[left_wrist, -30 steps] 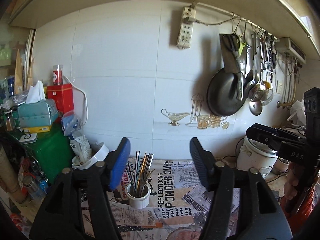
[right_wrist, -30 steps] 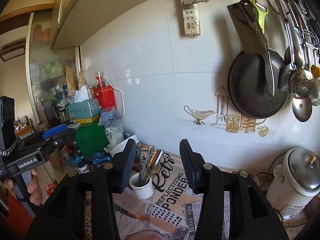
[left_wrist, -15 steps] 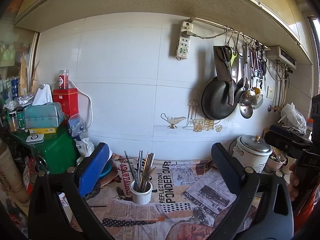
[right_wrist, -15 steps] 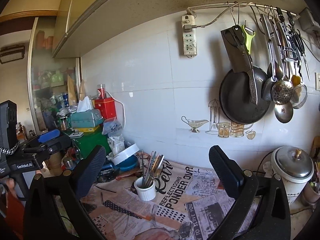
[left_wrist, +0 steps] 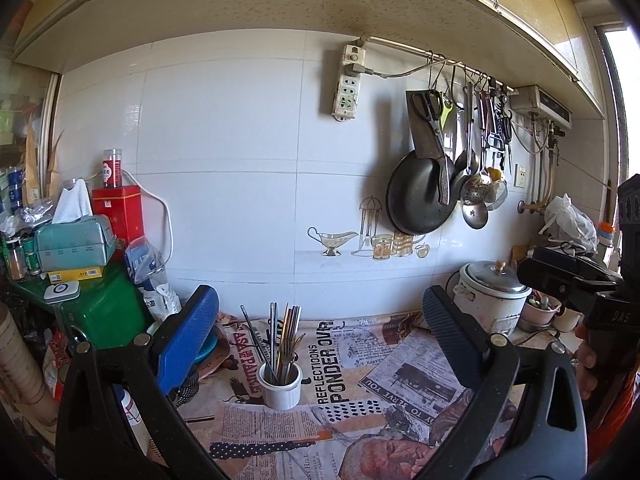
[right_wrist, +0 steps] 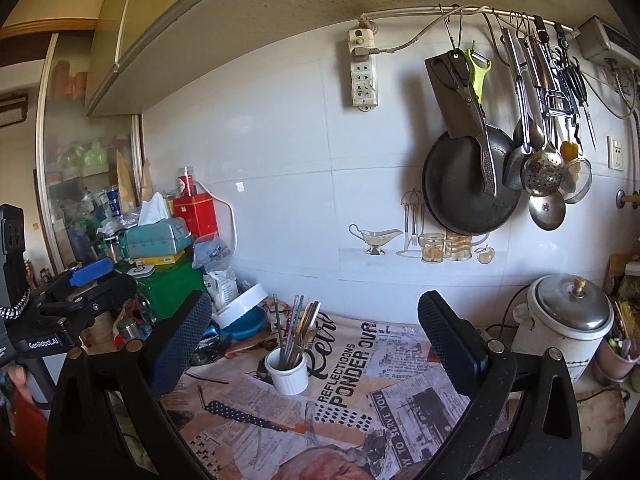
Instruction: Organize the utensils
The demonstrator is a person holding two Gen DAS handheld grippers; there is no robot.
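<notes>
Left wrist view: left gripper [left_wrist: 320, 336] has its fingers [left_wrist: 188, 340] spread wide, holding nothing, above the newspaper-covered table [left_wrist: 400, 384] — a white cup [left_wrist: 280, 386] of upright chopsticks [left_wrist: 282, 340] stands on the paper between them, well apart from both pads. Right wrist view: right gripper [right_wrist: 314, 338] also wide and empty, the same white cup [right_wrist: 287, 372] with chopsticks [right_wrist: 298, 330] sits on the table [right_wrist: 400, 380] between its fingers [right_wrist: 180, 340] — nearer the left one. A dark pan [right_wrist: 468, 188] and ladles [right_wrist: 540, 168] hang on the tiled wall behind; a rice cooker [right_wrist: 564, 320] stands at right.
</notes>
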